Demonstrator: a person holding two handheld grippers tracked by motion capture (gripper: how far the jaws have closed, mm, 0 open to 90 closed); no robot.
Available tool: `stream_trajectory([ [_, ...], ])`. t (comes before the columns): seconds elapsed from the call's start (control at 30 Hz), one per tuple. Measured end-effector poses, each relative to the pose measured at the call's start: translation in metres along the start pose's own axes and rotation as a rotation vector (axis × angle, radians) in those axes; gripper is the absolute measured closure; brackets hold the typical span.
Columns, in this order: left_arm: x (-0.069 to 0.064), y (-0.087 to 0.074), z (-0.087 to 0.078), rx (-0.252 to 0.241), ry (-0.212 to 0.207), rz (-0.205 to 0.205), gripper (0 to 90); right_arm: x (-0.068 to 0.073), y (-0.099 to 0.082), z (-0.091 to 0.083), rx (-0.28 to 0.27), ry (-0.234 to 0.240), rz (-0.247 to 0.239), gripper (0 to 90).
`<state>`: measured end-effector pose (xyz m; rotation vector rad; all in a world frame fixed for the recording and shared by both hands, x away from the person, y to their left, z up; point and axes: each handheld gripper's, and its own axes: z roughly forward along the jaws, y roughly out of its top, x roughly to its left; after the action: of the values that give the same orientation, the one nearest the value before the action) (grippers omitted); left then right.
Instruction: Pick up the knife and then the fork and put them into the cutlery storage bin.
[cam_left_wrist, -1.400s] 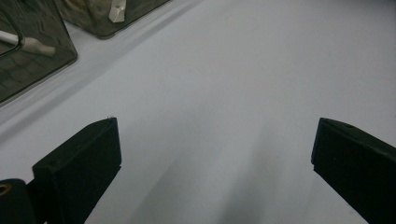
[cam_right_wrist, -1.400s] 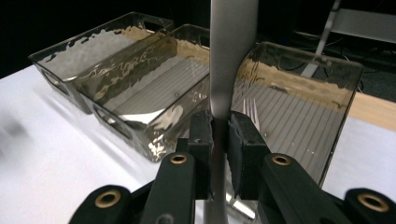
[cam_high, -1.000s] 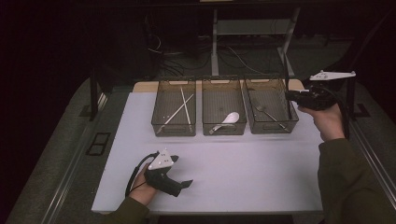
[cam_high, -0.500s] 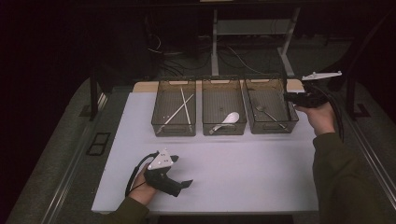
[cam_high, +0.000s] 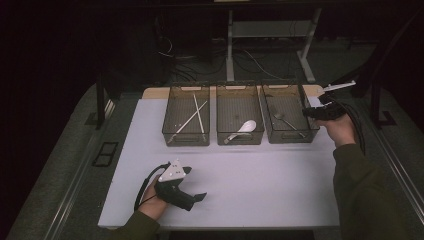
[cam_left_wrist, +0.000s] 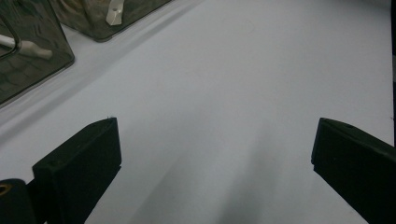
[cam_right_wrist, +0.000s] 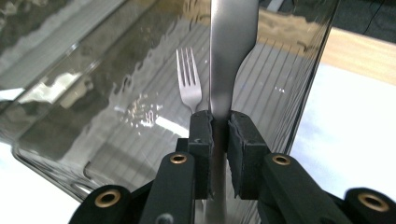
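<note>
My right gripper (cam_right_wrist: 220, 123) is shut on a flat steel utensil (cam_right_wrist: 231, 46), whose blade-like end sticks out past the pads over the right-hand clear bin (cam_right_wrist: 60, 154). A steel fork (cam_right_wrist: 189, 79) lies on that bin's floor just below. From above, the right gripper (cam_high: 312, 111) hovers at the right bin's (cam_high: 290, 136) right wall. My left gripper (cam_high: 200, 196) rests on the white table near the front left; its jaws stand wide apart over bare tabletop (cam_left_wrist: 215, 140), open and holding nothing.
Three clear bins stand in a row at the back of the white table (cam_high: 260, 175). The left bin (cam_high: 186, 136) holds white chopsticks (cam_high: 192, 116); the middle bin (cam_high: 240, 139) holds a white spoon (cam_high: 244, 128). A dark floor with cables lies beyond.
The right hand has sunk and drifted slightly left with the utensil, closer to the right bin. The left hand has stayed put.
</note>
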<state>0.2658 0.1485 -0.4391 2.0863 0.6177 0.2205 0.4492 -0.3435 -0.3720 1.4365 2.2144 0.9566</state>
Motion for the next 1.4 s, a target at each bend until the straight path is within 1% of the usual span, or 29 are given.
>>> stream_trajectory([
  [0.23, 0.001, 0.0, 0.0, 0.0, -0.001, 0.001, 0.9, 0.0, -0.002, 0.01, 0.04, 0.0, -0.014, 79.8],
  [0.4, 0.001, 0.0, 0.0, -0.003, -0.002, -0.002, 0.9, 0.002, -0.001, 0.016, 0.05, -0.005, -0.026, 79.8],
  [0.5, 0.0, 0.0, 0.0, -0.007, -0.002, -0.005, 0.9, 0.002, 0.0, 0.021, 0.058, -0.006, -0.023, 79.7],
  [0.6, 0.0, 0.0, 0.001, -0.006, -0.005, -0.006, 0.9, 0.003, 0.001, 0.025, 0.069, -0.003, -0.032, 79.6],
  [0.73, 0.0, 0.0, 0.001, -0.005, -0.006, -0.006, 0.9, 0.006, 0.004, 0.032, 0.1, -0.014, -0.058, 79.5],
  [0.87, 0.0, 0.0, 0.001, -0.007, -0.005, -0.005, 0.9, 0.01, 0.005, 0.038, 0.127, -0.021, -0.065, 78.6],
  [0.9, 0.0, 0.0, 0.001, -0.008, -0.006, -0.006, 0.9, 0.011, 0.006, 0.039, 0.131, -0.024, -0.075, 78.9],
  [1.13, -0.001, 0.0, 0.001, -0.007, -0.006, -0.005, 0.9, 0.011, 0.006, 0.037, 0.125, -0.012, -0.063, 70.6],
  [1.3, 0.0, 0.0, 0.001, -0.003, -0.006, -0.001, 0.9, 0.01, 0.006, 0.033, 0.098, 0.001, -0.053, 62.8],
  [1.4, 0.0, 0.0, 0.001, -0.006, -0.005, -0.003, 0.9, 0.011, 0.007, 0.029, 0.075, 0.023, -0.025, 55.6],
])
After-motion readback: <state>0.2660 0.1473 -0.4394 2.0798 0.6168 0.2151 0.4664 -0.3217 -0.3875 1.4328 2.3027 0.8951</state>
